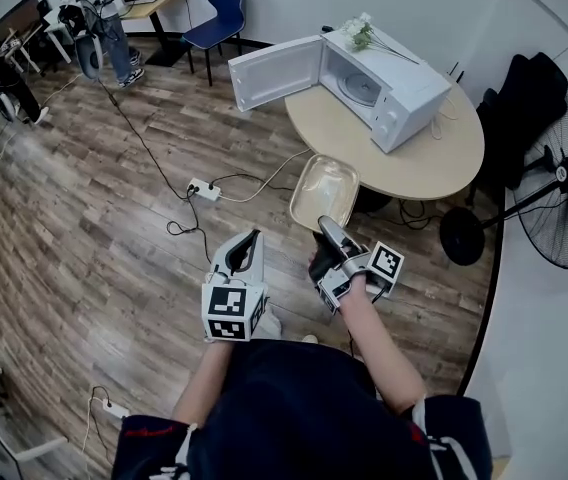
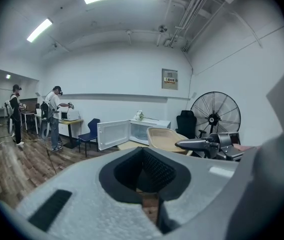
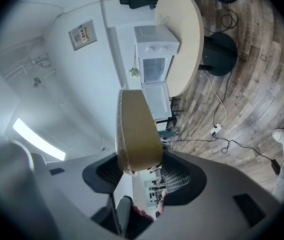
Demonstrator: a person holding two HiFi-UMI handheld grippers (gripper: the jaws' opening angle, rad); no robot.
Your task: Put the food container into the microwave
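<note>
The food container (image 1: 324, 190), a shallow beige tray with a clear lid, hangs in the air just in front of the round table (image 1: 434, 158). My right gripper (image 1: 330, 230) is shut on its near rim; in the right gripper view the container (image 3: 137, 129) stands edge-on between the pads of that gripper (image 3: 142, 171). The white microwave (image 1: 389, 88) sits on the table with its door (image 1: 274, 71) swung wide open to the left. My left gripper (image 1: 249, 240) is held beside the right one, shut and empty. The left gripper view shows the container (image 2: 164, 138) and the microwave (image 2: 149, 131) ahead.
White flowers (image 1: 359, 33) lie on top of the microwave. A large floor fan (image 1: 564, 178) and a black chair (image 1: 524, 98) stand right of the table. A power strip (image 1: 204, 189) with cables lies on the wood floor. A blue chair (image 1: 222, 13) and people (image 1: 99, 18) are far back left.
</note>
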